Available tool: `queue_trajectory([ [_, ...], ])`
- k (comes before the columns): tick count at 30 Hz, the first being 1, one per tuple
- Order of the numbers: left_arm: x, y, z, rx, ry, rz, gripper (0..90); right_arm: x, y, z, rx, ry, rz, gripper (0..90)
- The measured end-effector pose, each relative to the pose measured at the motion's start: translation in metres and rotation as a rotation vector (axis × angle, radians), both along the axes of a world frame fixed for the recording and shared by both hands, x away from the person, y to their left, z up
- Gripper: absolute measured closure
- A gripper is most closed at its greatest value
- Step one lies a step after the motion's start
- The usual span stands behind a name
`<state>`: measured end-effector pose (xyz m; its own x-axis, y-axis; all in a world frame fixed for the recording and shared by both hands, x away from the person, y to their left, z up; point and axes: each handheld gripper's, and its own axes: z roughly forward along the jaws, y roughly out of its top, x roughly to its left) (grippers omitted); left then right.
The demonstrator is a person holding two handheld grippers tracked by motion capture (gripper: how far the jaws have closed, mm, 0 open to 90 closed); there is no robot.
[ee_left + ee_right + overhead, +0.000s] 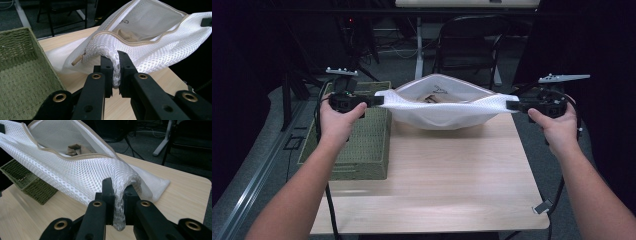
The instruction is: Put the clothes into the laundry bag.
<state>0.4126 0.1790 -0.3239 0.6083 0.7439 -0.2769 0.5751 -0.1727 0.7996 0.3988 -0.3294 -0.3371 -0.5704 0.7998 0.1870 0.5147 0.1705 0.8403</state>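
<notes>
A white mesh laundry bag [439, 112] with a tan-edged zip opening hangs stretched between my two grippers above the far part of the wooden table [437, 185]. My left gripper [374, 100] is shut on the bag's left corner [115, 71], mesh bunched between its jaws. My right gripper [510, 105] is shut on the bag's right corner [119, 202]. The bag's mouth gapes open, and a beige cloth item [75, 149] lies inside it [125, 35]. A small wooden toggle [77, 60] dangles by the zip near the left gripper.
A green woven basket [362, 140] stands at the table's left edge, under my left hand. A dark folding chair [469, 42] and a white table leg [418, 42] stand on the floor beyond the table's far side.
</notes>
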Motion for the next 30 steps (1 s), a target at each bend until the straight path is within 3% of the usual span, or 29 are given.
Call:
queue_trajectory([
  [18, -0.005, 0.005, 0.024, -0.021, -0.045, 0.005, 84.9, -0.004, -0.001, 0.027, 0.002, -0.055, -0.006, 83.2],
  [30, -0.003, 0.005, 0.013, -0.023, -0.031, 0.003, 84.9, -0.006, -0.003, 0.018, 0.003, -0.044, -0.002, 83.2],
])
